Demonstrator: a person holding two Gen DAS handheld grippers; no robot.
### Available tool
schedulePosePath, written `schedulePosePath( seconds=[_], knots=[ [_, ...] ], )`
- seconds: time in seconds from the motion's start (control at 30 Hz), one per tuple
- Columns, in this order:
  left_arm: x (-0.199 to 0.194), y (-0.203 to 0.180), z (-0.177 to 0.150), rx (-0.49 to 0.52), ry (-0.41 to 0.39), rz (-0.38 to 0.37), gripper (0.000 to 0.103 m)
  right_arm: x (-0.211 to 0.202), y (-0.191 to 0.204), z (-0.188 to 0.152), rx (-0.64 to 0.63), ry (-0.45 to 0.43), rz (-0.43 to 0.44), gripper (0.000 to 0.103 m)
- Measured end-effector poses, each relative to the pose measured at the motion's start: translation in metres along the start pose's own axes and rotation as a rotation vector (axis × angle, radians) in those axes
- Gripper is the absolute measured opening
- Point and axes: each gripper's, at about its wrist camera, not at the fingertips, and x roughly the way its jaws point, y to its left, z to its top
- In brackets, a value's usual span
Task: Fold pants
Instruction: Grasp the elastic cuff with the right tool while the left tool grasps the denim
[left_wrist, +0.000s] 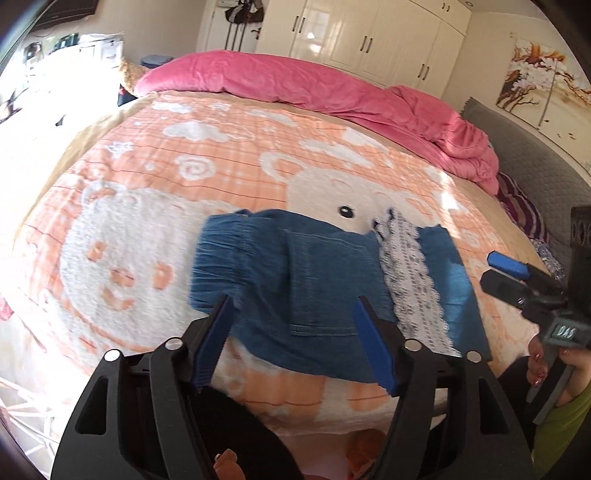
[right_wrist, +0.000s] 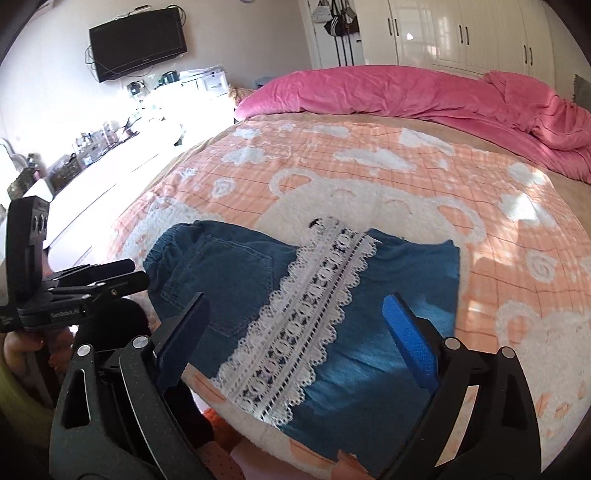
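Blue denim pants with a white lace band lie folded into a compact shape on the bed near its front edge. They also show in the right wrist view, where the lace band runs diagonally across them. My left gripper is open and empty, just above the near edge of the pants. My right gripper is open and empty above the lace band. The right gripper also shows in the left wrist view, at the right of the pants. The left gripper shows in the right wrist view, at the left.
The bed is covered by an orange and white bear-print blanket. A pink duvet is bunched along the far side. White wardrobes stand behind. A wall TV and a cluttered white counter lie to the left.
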Motion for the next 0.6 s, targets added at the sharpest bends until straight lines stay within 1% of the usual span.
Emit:
schedulePosePath(
  seconds=[0.13, 0.23, 0.4, 0.47, 0.53, 0.57, 0.6],
  knots=[
    [0.004, 0.023, 0.004, -0.036, 0.005, 0.036, 0.071, 0.028, 0.010, 0.028, -0.028, 0.051, 0.044, 0.090],
    [0.013, 0.041, 0.006, -0.089, 0.034, 0.044, 0.072, 0.050, 0.019, 0.045, -0.048, 0.096, 0.064, 0.090],
    [0.033, 0.052, 0.004, -0.143, 0.100, -0.017, 0.073, 0.095, 0.042, 0.068, -0.102, 0.191, 0.139, 0.091],
    [0.042, 0.056, 0.002, -0.176, 0.130, -0.057, 0.072, 0.114, 0.053, 0.076, -0.111, 0.235, 0.185, 0.091],
    [0.054, 0.060, -0.001, -0.207, 0.167, -0.112, 0.059, 0.132, 0.066, 0.081, -0.133, 0.280, 0.235, 0.091],
    [0.059, 0.060, -0.002, -0.222, 0.183, -0.131, 0.045, 0.141, 0.072, 0.083, -0.152, 0.303, 0.257, 0.091],
    [0.060, 0.059, -0.003, -0.226, 0.190, -0.141, 0.042, 0.149, 0.078, 0.084, -0.171, 0.320, 0.265, 0.091]
  ],
)
